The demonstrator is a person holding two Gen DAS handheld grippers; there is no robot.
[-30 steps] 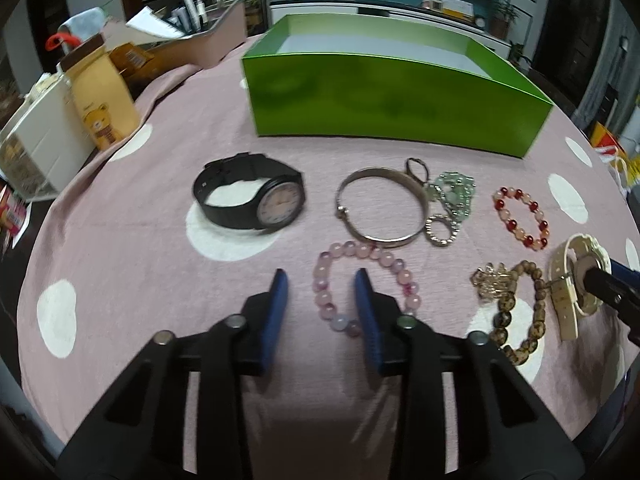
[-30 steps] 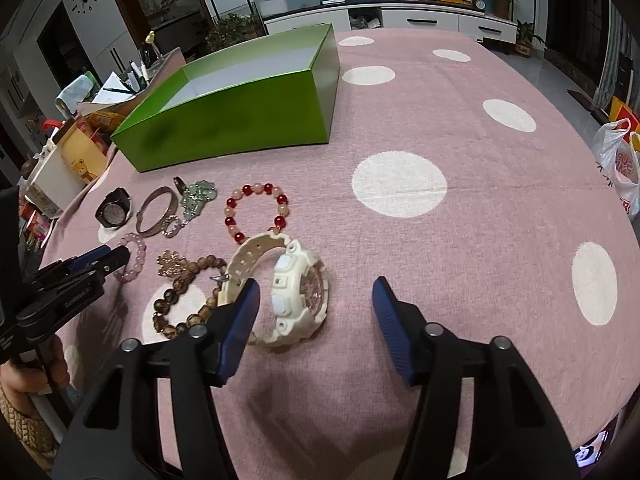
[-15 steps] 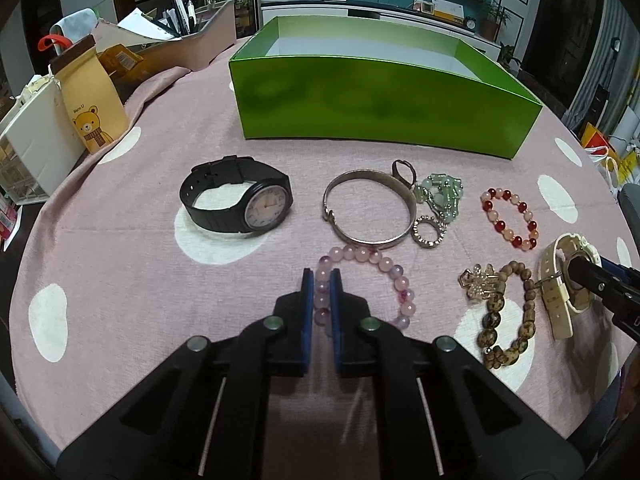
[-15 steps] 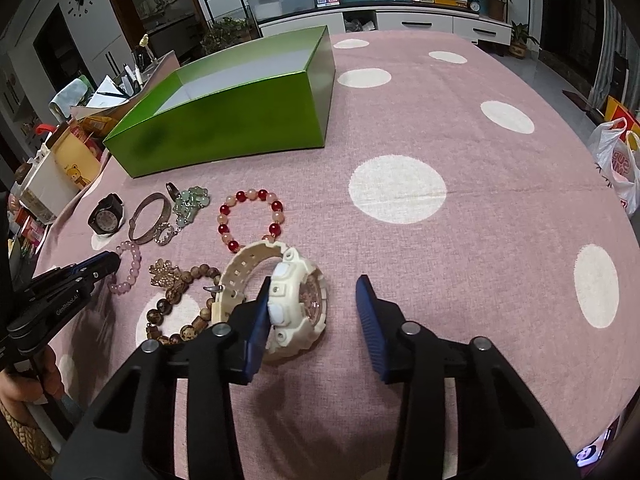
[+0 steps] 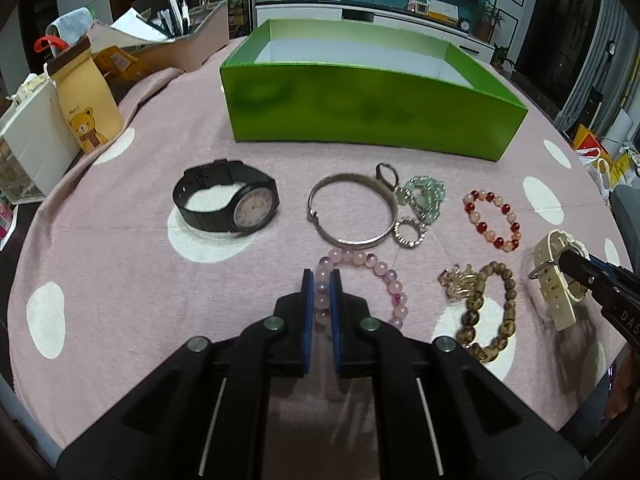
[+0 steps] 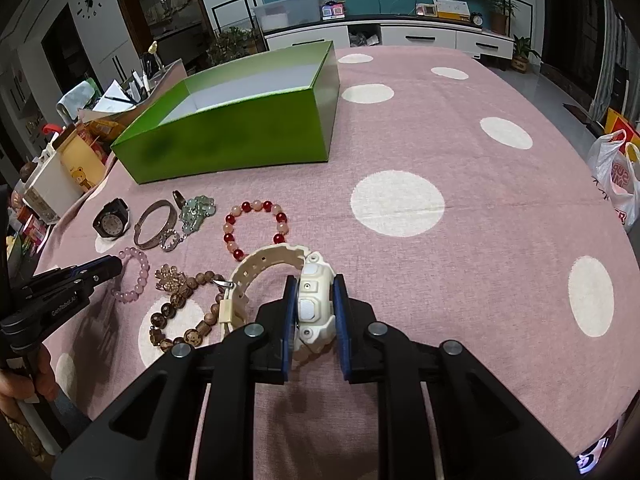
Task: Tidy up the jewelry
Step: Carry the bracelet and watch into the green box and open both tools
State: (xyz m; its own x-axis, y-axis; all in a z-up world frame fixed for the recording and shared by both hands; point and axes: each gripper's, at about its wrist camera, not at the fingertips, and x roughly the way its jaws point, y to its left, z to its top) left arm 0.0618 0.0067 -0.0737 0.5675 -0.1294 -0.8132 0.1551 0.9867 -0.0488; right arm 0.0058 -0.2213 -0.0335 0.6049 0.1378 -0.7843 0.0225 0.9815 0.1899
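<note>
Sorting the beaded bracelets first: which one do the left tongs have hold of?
The pale pink bracelet, pinched in the left tongs. The red-and-peach bracelet and the brown wooden bracelet lie untouched to its right.

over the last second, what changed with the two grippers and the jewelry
Both grippers went from open to shut. The left gripper closed its fingers on the pink bead bracelet. The right gripper moved in over the white watch and clamped its case. Both pieces still rest on the tablecloth. The black watch, the other bracelets and the green box stayed put.
</note>
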